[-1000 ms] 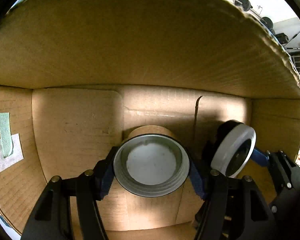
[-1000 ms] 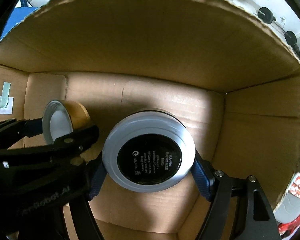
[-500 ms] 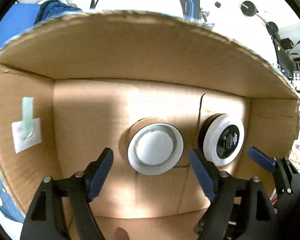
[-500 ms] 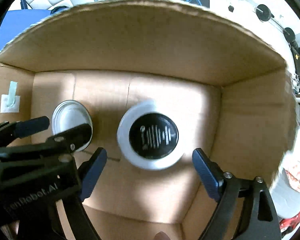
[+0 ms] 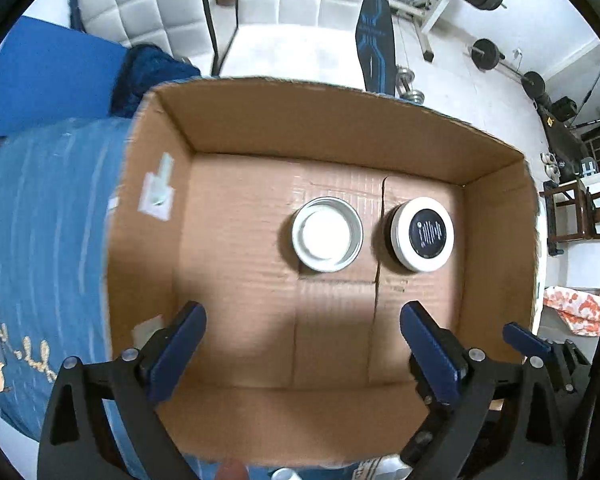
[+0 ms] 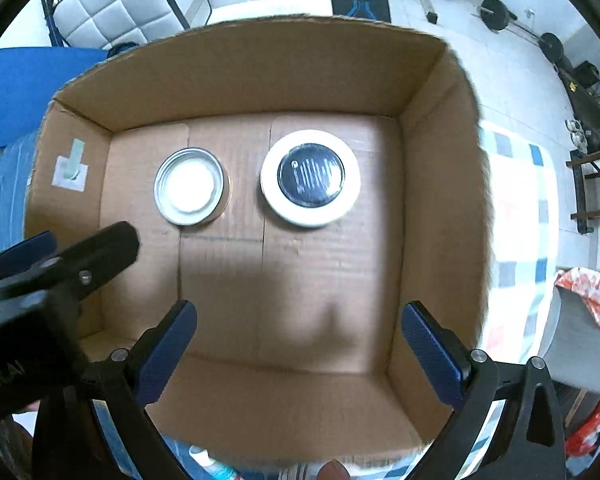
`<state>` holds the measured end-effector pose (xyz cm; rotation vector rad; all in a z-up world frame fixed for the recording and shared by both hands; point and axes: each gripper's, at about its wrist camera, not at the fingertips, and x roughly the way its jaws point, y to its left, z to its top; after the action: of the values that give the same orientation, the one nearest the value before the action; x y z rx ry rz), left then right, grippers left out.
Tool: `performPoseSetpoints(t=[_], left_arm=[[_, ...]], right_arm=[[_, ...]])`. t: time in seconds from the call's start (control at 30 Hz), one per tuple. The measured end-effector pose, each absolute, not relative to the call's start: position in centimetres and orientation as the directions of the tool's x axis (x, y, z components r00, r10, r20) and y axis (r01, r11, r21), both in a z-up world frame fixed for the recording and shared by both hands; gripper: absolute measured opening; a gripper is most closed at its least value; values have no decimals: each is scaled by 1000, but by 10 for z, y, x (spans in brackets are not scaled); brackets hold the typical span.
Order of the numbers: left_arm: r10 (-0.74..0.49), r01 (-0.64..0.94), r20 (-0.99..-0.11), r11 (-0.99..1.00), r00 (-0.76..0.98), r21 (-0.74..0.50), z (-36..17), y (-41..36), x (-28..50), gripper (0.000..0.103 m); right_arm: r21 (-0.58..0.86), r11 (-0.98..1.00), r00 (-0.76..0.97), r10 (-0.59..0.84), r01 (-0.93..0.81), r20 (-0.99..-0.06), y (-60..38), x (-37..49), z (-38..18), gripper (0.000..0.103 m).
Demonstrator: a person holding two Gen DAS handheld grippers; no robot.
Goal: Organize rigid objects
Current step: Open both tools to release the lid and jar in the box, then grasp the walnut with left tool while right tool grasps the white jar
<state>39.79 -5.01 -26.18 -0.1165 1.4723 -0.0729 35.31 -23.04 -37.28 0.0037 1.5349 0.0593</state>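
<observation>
Two round jars stand side by side on the floor of an open cardboard box (image 5: 340, 136) (image 6: 260, 72). The left jar has a silver lid (image 5: 326, 239) (image 6: 189, 185) over a brown body. The right jar has a white rim and black label on top (image 5: 424, 234) (image 6: 310, 177). My left gripper (image 5: 302, 346) is open and empty, raised above the box's near side. My right gripper (image 6: 298, 344) is open and empty, also raised above the near side. Neither touches a jar.
The box sits on a blue patterned cloth (image 5: 48, 240). A white label (image 5: 156, 194) is stuck on the box's left wall. A white padded seat (image 6: 112, 8), gym weights (image 5: 486, 54) and a wooden chair (image 6: 594, 184) lie beyond. The left gripper's arm (image 6: 56, 264) crosses the right wrist view.
Both grippers let go of their jars on the box floor, opened wide, and drew up and back out of the box. The jars stayed where they were set.
</observation>
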Motion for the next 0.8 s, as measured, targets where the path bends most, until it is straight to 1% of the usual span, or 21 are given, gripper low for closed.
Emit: performPoseSetpoints(t=[0.2, 0.4, 0.57, 0.7, 0.8], left_arm=[[-71, 2, -978, 997, 198, -72, -244, -35, 373, 100], [-64, 9, -963, 998, 263, -64, -221, -32, 346, 100], [-77, 3, -951, 997, 300, -80, -196, -25, 321, 100], [-61, -9, -951, 998, 302, -67, -186, -8, 296, 100], [-28, -35, -963, 999, 268, -39, -195, 13, 278, 100]], right_arm=[[30, 999, 103, 31, -11, -994, -241, 329, -337, 103], [31, 1000, 176, 31, -3, -984, -241, 308, -287, 103], [55, 999, 213, 54, -4, -976, -243, 283, -260, 103], [67, 998, 201, 70, -22, -977, -241, 258, -258, 103], [77, 996, 153, 83, -40, -985, -234, 238, -272, 103]])
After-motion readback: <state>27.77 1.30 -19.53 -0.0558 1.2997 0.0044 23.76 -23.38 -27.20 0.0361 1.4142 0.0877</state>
